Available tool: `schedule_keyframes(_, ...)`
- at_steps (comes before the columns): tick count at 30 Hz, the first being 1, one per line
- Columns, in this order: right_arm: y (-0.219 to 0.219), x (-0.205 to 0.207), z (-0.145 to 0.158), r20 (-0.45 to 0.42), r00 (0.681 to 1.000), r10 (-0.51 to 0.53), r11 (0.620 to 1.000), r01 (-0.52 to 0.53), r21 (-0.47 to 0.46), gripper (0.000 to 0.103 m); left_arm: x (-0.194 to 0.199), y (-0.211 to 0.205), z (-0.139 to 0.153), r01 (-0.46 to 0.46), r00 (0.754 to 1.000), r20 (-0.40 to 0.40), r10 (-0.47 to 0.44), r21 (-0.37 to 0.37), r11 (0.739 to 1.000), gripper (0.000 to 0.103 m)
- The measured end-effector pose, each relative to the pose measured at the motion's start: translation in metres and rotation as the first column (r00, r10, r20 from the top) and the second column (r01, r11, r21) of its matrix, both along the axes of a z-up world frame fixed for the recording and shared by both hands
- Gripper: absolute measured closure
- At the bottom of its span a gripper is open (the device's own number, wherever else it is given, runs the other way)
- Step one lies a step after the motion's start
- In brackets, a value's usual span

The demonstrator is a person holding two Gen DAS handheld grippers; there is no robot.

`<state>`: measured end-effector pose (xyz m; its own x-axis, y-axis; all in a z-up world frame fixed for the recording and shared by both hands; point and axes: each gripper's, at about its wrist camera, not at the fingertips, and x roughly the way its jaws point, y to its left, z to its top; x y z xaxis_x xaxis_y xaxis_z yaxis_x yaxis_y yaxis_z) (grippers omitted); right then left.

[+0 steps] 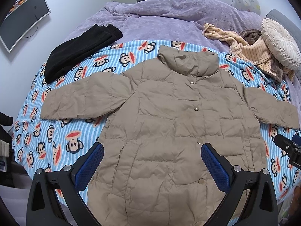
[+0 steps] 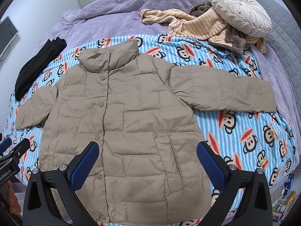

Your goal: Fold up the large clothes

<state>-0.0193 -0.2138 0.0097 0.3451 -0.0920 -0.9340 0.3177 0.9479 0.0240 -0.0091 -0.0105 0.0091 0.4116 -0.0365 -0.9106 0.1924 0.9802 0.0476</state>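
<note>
Nearest of all, the left gripper [image 1: 152,162] hung above the bottom half of the tan coat [image 1: 169,122], its blue fingers spread wide with nothing between them. The right gripper [image 2: 147,160] hung over the same end, just as wide and just as empty.

The coat lay flat and face up on the monkey blanket [image 1: 56,141], buttons done up, hem at the near edge of the bed and collar [image 1: 188,64] pointing away. Both sleeves stuck straight out, the left sleeve [image 1: 79,101] and the right sleeve [image 2: 225,92].

A good first fold, I think, was one sleeve across the chest. The coat was puffy and slippery, so the tongs needed a deep bite at the cuff.

Farther back lay a black garment [image 1: 79,50] by the far left edge, striped clothes [image 2: 197,26] and a round pillow [image 2: 239,13] near the far right corner.
</note>
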Motion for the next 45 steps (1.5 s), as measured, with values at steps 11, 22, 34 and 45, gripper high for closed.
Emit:
schedule_keyframes(11,0.0024,0.0,0.0003,0.001,1.0,-0.001,1.0,0.001,-0.002,0.0,0.0002,0.001,-0.0005,0.001,1.0,0.001,-0.001,0.0,1.0,0.0)
schedule_keyframes(22,0.0036,-0.0001,0.0011,0.001,1.0,-0.002,1.0,0.002,-0.002,0.0,0.0004,0.0012,-0.0003,0.001,1.0,0.0,-0.001,-0.001,1.0,0.0)
schedule_keyframes(34,0.0046,-0.0004,0.0017,0.002,1.0,-0.001,1.0,0.001,-0.002,0.0,0.0008,0.0027,0.0013,-0.002,1.0,0.0,0.002,-0.002,1.0,0.0)
schedule_keyframes(45,0.0047,-0.001,0.0008,0.002,1.0,0.001,1.0,-0.001,-0.002,0.0,-0.0019,0.006,0.0021,-0.004,1.0,0.0,0.004,-0.001,1.0,0.0)
